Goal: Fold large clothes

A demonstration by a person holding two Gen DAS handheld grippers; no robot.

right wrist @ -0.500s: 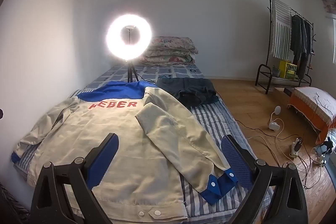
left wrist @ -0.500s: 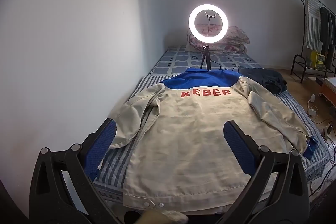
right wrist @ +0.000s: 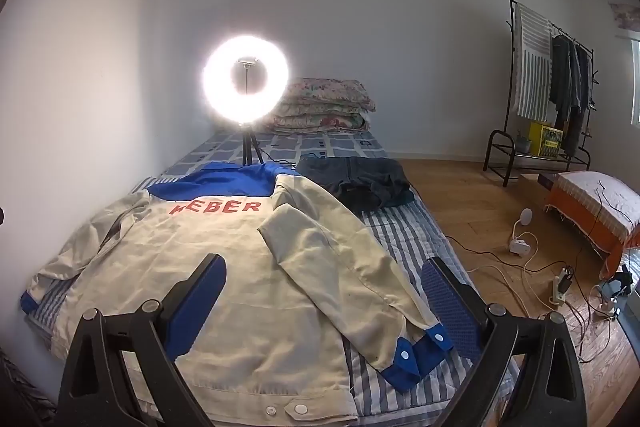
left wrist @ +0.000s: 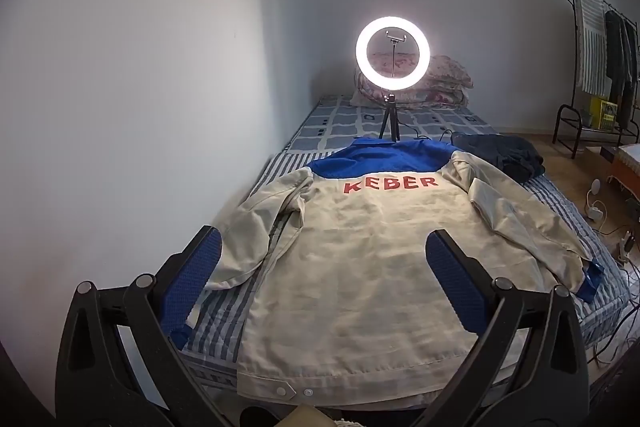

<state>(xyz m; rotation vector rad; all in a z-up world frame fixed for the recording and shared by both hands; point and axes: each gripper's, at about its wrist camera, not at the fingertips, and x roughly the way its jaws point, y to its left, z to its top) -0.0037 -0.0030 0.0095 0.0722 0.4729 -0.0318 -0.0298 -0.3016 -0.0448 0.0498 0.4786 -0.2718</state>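
Two grippers, left point(left wrist: 322, 269) and right point(right wrist: 322, 293), hang with jaws wide apart and empty above the jacket point(left wrist: 372, 259), which I have lying back-up and flat on the bed point(left wrist: 560, 211) so both sleeves are free to fold.

A lit ring light point(right wrist: 245, 79) on a tripod stands on the bed point(right wrist: 404, 231) before stacked quilts point(right wrist: 328, 103); a clothes rack point(right wrist: 548, 87) and cables point(right wrist: 520, 267) occupy the wooden floor point(right wrist: 460, 195)

Jacket point(left wrist: 372, 259) lies on the bed point(left wrist: 560, 211), ring light point(left wrist: 393, 53) behind it, folded trousers point(right wrist: 360, 179) right
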